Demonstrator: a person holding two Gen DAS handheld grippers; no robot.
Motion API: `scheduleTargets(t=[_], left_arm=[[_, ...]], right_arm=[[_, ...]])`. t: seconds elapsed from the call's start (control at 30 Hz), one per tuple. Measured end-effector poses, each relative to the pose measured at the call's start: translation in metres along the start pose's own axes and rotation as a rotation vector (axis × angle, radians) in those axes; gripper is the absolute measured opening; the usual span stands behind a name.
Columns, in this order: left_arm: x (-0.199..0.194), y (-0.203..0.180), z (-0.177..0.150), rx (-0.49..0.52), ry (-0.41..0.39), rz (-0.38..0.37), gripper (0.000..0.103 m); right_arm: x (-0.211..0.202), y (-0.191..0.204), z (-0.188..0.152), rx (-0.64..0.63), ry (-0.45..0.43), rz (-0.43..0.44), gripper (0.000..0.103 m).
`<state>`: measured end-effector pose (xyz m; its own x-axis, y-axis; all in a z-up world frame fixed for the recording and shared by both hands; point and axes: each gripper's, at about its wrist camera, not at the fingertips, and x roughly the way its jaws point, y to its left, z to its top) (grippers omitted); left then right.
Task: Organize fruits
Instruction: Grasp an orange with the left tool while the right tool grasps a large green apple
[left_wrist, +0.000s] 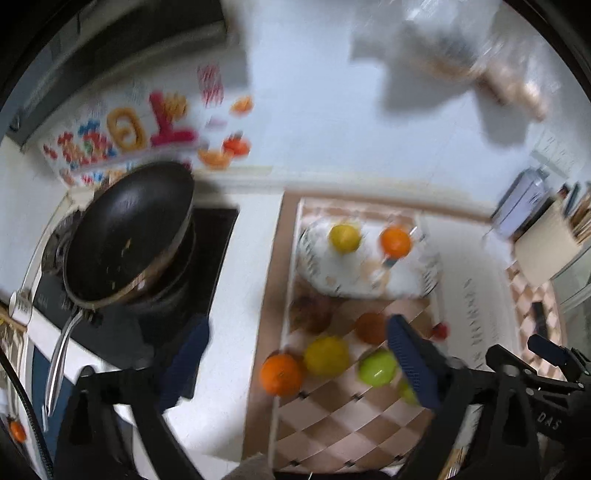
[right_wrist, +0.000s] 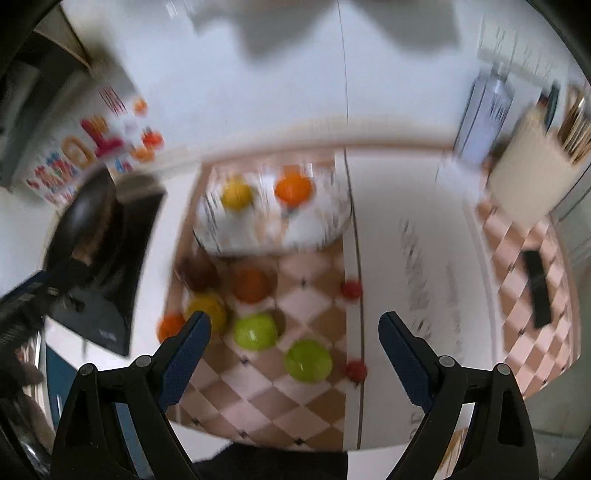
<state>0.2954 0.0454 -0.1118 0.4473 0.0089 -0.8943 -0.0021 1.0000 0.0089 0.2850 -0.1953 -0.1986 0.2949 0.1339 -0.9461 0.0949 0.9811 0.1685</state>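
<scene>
A white patterned bowl (left_wrist: 325, 273) on the checkered mat (left_wrist: 340, 424) holds a yellow fruit (left_wrist: 344, 238) and an orange (left_wrist: 395, 242). In front of it on the mat lie an orange (left_wrist: 281, 373), a yellow fruit (left_wrist: 326, 355), a green apple (left_wrist: 376, 367), a darker orange (left_wrist: 370, 327) and a brown fruit (left_wrist: 310, 310). In the right wrist view two green apples (right_wrist: 255, 331) (right_wrist: 308, 360) and two small red fruits (right_wrist: 351, 288) (right_wrist: 356, 370) show. My left gripper (left_wrist: 295, 350) is open above the mat. My right gripper (right_wrist: 293, 332) is open and empty above the green apples.
A black frying pan (left_wrist: 125, 236) sits on the stove (left_wrist: 207, 236) at the left. A white container with utensils (right_wrist: 532, 177) and a bottle (right_wrist: 487, 118) stand at the back right. A dark flat object (right_wrist: 537, 288) lies on a second checkered mat.
</scene>
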Motion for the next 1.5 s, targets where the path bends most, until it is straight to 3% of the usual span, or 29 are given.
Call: scheduleTargets(t=[0.13, 0.23, 0.3, 0.53, 0.67, 0.73, 1.0, 1.13, 1.5], left_arm=[[0.046, 0.022, -0.020, -0.019, 0.131, 0.061, 0.101], [0.085, 0.033, -0.038, -0.044, 0.259, 0.057, 0.101], [0.111, 0.034, -0.049, -0.044, 0.331, 0.055, 0.101], [0.165, 0.020, -0.070, 0.046, 0.432, 0.065, 0.101], [0.180, 0.016, -0.073, 0.070, 0.440, 0.038, 0.092], [0.183, 0.012, -0.073, 0.082, 0.428, 0.015, 0.085], [0.182, 0.009, -0.072, 0.074, 0.419, -0.068, 0.058], [0.177, 0.004, -0.077, 0.103, 0.407, -0.060, 0.059], [0.184, 0.006, -0.074, 0.105, 0.427, -0.071, 0.059]], right_arm=[[0.077, -0.014, -0.017, 0.035, 0.167, 0.024, 0.093], [0.115, -0.018, -0.027, 0.042, 0.246, 0.019, 0.086], [0.129, -0.017, -0.032, 0.036, 0.268, 0.012, 0.081], [0.155, -0.012, -0.036, -0.002, 0.321, 0.000, 0.073], [0.161, -0.008, -0.036, -0.015, 0.327, -0.015, 0.070], [0.167, -0.007, -0.034, -0.025, 0.330, -0.034, 0.066], [0.169, -0.013, -0.035, -0.028, 0.343, -0.027, 0.065], [0.168, -0.011, -0.041, -0.015, 0.371, 0.018, 0.065], [0.168, -0.004, -0.050, -0.018, 0.377, 0.021, 0.065]])
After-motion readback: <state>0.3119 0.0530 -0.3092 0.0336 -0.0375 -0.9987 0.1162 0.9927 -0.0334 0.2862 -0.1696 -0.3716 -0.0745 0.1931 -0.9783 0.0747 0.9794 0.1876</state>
